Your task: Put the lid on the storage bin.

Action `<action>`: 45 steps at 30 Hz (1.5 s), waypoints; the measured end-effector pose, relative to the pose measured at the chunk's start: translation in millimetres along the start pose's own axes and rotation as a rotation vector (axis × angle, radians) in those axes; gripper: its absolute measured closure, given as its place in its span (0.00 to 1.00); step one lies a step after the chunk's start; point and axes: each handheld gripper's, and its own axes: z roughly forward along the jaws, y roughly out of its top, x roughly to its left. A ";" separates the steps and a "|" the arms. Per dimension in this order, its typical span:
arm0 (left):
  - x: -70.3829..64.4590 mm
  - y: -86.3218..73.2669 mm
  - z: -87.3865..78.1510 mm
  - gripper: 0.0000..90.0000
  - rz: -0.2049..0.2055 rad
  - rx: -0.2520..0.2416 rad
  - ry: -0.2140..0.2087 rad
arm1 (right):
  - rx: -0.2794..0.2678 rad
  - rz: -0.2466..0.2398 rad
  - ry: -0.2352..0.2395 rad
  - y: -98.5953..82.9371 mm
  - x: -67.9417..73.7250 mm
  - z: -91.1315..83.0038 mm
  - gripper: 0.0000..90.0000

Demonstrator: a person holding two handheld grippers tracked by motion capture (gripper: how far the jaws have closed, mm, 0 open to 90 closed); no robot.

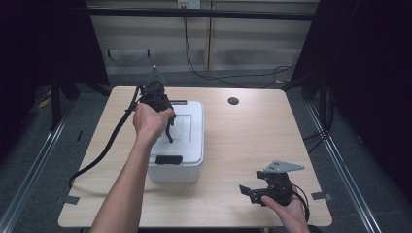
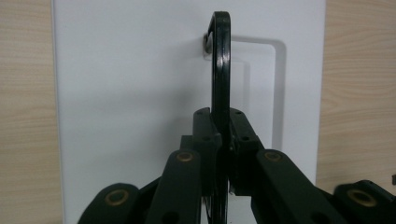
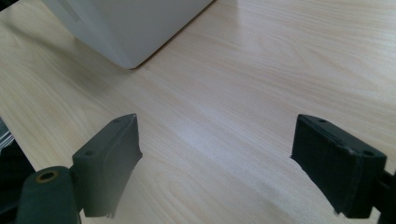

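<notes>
Left gripper (image 2: 223, 135) clamps the white box's (image 1: 187, 145) black handle (image 2: 220, 70); right gripper (image 3: 217, 163), beside the box, gapes wide.

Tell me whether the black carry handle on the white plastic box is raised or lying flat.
Raised: the black carry handle stands up from the lid, clamped by the left gripper.

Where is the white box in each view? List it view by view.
High view: box left of centre on the table.
Left gripper view: its lid behind the black handle.
Right gripper view: box corner top left.
Shared landmark: the table's wood grain.
</notes>
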 end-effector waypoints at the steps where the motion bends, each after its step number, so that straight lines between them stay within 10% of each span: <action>1: -0.9 -0.1 1.1 0.93 0.002 0.001 0.001 | 0.001 0.001 -0.001 0.0 0.0 0.1 0.16; 33: 0.6 -1.0 8.1 0.88 0.076 0.007 0.063 | 0.014 -0.002 0.002 0.0 0.5 0.9 0.16; 45: 1.6 -2.2 1.1 0.53 0.174 -0.028 0.017 | 0.014 -0.004 0.006 0.1 0.1 1.1 0.16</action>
